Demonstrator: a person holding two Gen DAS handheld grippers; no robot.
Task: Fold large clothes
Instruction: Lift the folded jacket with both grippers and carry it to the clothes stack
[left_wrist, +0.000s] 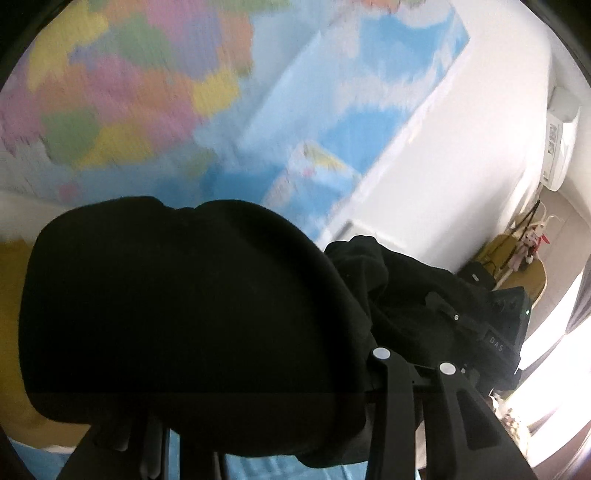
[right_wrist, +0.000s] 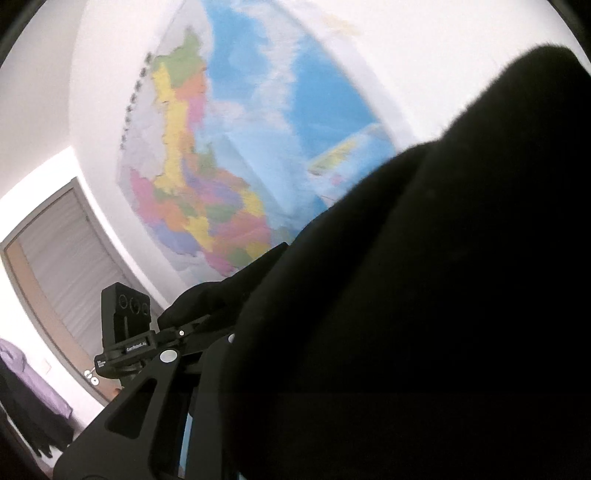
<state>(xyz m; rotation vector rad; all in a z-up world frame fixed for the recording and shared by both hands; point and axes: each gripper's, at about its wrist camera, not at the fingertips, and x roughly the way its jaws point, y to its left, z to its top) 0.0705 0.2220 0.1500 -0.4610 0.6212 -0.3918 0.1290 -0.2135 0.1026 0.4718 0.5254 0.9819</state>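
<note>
Black garment (left_wrist: 177, 310) draped over left gripper (left_wrist: 413, 360), raised before wall map (left_wrist: 155, 92), right gripper (right_wrist: 199, 349) likewise covered, grip state indeterminable on both, air conditioner (left_wrist: 559, 147) only in left view, door (right_wrist: 62, 251) only in right view

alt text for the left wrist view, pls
A black garment drapes over the left gripper, hiding most of its fingers and filling the lower frame. Behind it, blurred, a colourful wall map hangs on a white wall; the right gripper appears at right.
</note>
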